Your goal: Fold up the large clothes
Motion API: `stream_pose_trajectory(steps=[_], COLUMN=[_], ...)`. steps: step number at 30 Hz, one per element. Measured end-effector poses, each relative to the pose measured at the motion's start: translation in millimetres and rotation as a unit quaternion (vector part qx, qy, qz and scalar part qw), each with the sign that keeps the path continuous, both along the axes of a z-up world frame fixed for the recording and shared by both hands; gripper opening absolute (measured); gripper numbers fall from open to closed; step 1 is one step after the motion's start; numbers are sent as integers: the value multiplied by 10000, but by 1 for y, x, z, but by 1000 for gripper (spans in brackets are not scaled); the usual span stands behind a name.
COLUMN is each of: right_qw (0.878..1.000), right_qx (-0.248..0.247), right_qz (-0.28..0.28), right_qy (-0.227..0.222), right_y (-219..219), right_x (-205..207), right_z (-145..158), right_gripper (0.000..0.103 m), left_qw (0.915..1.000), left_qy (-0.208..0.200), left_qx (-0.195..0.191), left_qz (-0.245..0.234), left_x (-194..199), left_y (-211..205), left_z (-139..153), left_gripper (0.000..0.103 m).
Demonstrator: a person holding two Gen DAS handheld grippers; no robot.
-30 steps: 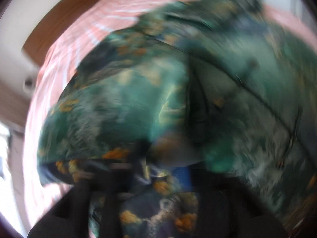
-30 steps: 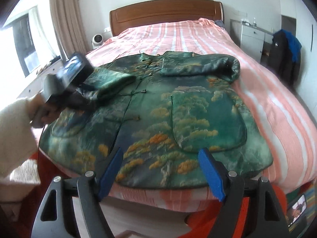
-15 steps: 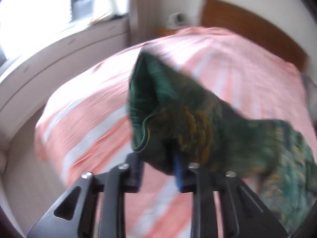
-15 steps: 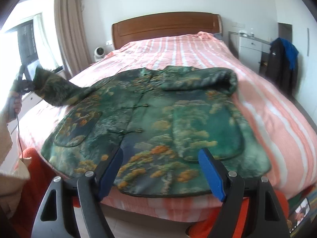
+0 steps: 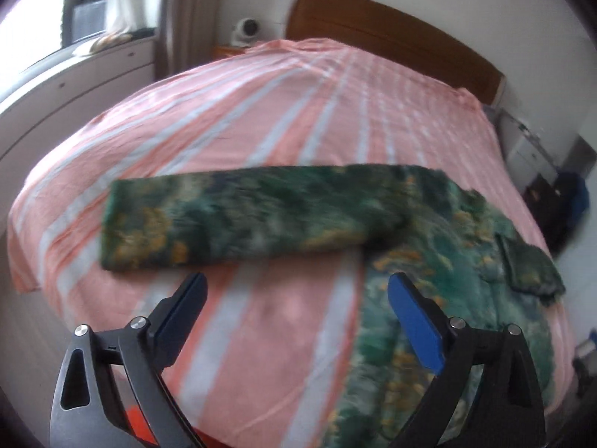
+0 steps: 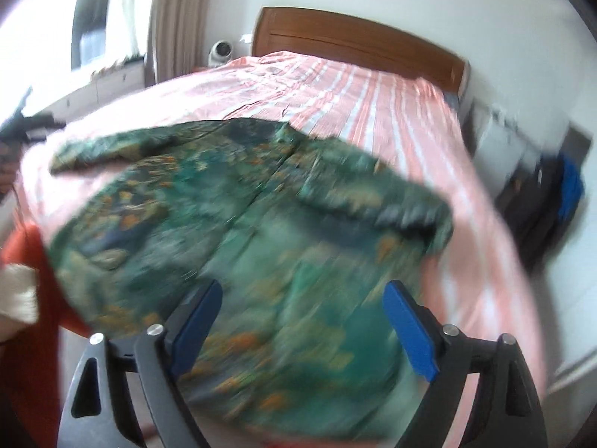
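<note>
**Sleeve Laid Out: Prepare Next Fold**

Jacket (image 6: 261,231) spread flat on bed (image 5: 261,86), hem at foot edge. One sleeve (image 5: 238,216) stretched straight toward window-side edge; other sleeve (image 6: 373,201) folded across chest. Left tool (image 5: 294,310): jaws opening, wide, nothing between them. Right tool (image 6: 302,321): jaws opening, wide, above hem, not gripping. Step in hand, judged: sleeve folding. Next: grip stretched sleeve near cuff, fold across body without creasing.

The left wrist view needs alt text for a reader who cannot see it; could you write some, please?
A green patterned jacket lies on a pink striped bed, one sleeve stretched flat sideways. The left claw hangs over it, opening, nothing between its blue pads. A wooden headboard stands behind.
</note>
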State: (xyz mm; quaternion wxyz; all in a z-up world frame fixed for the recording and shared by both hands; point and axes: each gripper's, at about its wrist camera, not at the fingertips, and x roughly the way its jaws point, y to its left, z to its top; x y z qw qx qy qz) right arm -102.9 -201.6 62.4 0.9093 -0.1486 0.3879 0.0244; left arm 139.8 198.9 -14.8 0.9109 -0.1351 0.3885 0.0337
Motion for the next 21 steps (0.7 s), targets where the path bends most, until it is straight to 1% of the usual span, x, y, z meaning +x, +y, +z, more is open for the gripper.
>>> stream_pose_trajectory(steps=[2,3,4,5,7,9,11,12,13,14,15,16,17,19,20,21], right_qw=[9975,9953,9908,9874,9801,9745,9725,9709,9700,9711,9743,9792,9849,9927,9930,9903], right_qx=[-674,-888,-1216,-1430,-1764,-2010,-2106,-2175,-2217,-2161,-2018,-1833,-1602,-1080,-861,-581], right_qz=[199,283,416,501,654,713,641,571,510,459,342,155,-38,-530,-798,-1203], right_qy=[123,253,411,458,635,695,767,821,861,904,944,860,649,96,-113,-370], right_y=[-1,0,2,4,9,14,17,17,15,12,6,-2,-11,-48,-71,-107], right_x=[45,62,89,107,141,174,198,211,222,229,236,239,238,226,218,204], right_z=[-10,-18,-33,-45,-69,-95,-113,-124,-133,-137,-135,-127,-112,-67,-47,-20], right_gripper=[94,94,94,94,92,91,90,88,81,61,23,9,8,8,8,8], left_qw=[9994,9989,9987,9985,9982,9972,9947,9943,9943,9948,9956,9963,9971,9979,9980,9979], left_qy=[-4,28,106,216,271,167,77,65,80,117,137,131,102,-10,-63,-115], left_qx=[41,112,157,176,197,511,919,986,997,958,891,822,750,649,633,631], left_qz=[-346,-444,-466,-478,-505,-523,-449,-404,-363,-315,-254,-191,-118,10,43,80], left_x=[-3,-4,-4,-4,-9,-20,-26,-27,-25,-25,-25,-23,-22,-22,-22,-23], left_y=[-44,-63,-75,-87,-98,-104,-106,-102,-100,-97,-92,-89,-85,-78,-76,-74], left_z=[-14,-26,-37,-48,-65,-73,-76,-77,-78,-77,-77,-77,-76,-72,-72,-70], left_gripper=[98,98,98,97,97,97,97,97,97,97,97,97,97,97,97,97])
